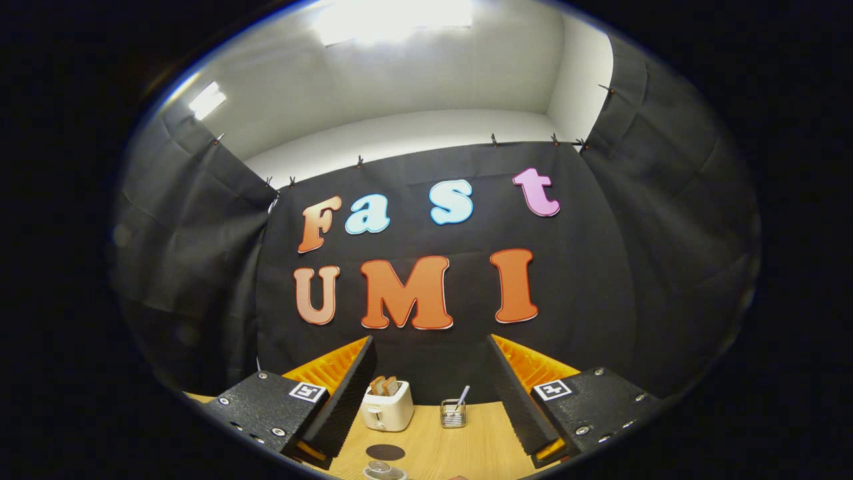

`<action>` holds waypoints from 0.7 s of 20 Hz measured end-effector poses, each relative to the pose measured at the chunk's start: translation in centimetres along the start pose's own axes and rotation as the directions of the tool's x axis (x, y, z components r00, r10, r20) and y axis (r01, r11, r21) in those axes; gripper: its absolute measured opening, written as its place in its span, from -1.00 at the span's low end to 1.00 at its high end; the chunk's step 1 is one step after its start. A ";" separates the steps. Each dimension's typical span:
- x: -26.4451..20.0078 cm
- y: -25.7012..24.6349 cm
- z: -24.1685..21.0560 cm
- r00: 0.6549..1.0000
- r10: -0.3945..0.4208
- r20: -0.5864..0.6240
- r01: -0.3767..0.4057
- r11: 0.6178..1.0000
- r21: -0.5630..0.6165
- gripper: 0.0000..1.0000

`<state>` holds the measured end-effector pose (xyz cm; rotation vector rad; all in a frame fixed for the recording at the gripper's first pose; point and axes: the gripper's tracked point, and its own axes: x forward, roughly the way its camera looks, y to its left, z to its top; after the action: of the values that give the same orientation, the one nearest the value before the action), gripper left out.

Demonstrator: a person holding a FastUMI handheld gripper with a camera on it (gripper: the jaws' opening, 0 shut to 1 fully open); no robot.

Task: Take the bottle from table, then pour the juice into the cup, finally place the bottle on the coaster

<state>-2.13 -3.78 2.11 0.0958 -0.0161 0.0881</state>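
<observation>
Tool (433, 400) open, empty; cup (384, 471) below coaster (385, 453) cut off.

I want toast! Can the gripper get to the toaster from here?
Probably yes. The gripper is open with nothing between its fingers, and the toaster stands just ahead on the table. The small holder stands apart beside it.

One toaster (387, 408), one coaster (385, 453), one cup (384, 471), one holder (453, 413).
</observation>
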 end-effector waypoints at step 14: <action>-2.6 2.5 -11.2 0.983 0.035 -0.182 -0.030 0.999 0.031 0.95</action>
<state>-4.81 -0.48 -8.81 0.1153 0.1664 0.1295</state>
